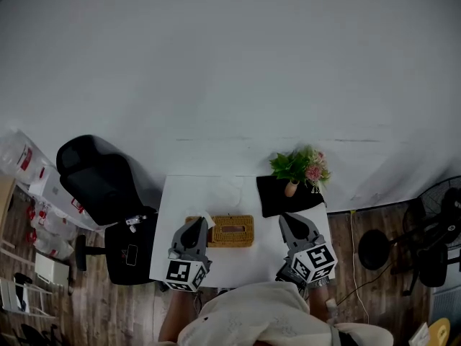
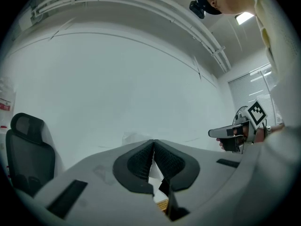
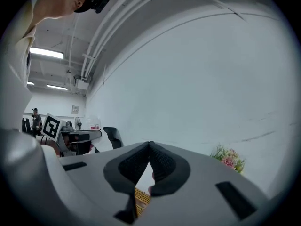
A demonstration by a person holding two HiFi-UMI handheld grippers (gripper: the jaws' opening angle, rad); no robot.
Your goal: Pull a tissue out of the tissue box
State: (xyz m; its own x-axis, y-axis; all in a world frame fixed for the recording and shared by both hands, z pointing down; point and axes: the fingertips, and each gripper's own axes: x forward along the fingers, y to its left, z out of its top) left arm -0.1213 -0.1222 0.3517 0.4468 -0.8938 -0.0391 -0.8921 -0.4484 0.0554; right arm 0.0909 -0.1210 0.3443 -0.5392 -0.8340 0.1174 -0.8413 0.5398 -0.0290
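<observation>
Rectangular woven wicker tissue box (image 1: 230, 231)

Jaws of right tool (image 3: 149, 145) together above woven tissue box (image 3: 140, 197)

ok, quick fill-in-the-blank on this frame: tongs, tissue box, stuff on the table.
1. Of the left tongs and right tongs, the ___ ones are closer to the wicker tissue box.
2. Both tongs are ___, tips touching.
3. The flower pot stands on a ___ mat.
Missing words: left; shut; black.
</observation>
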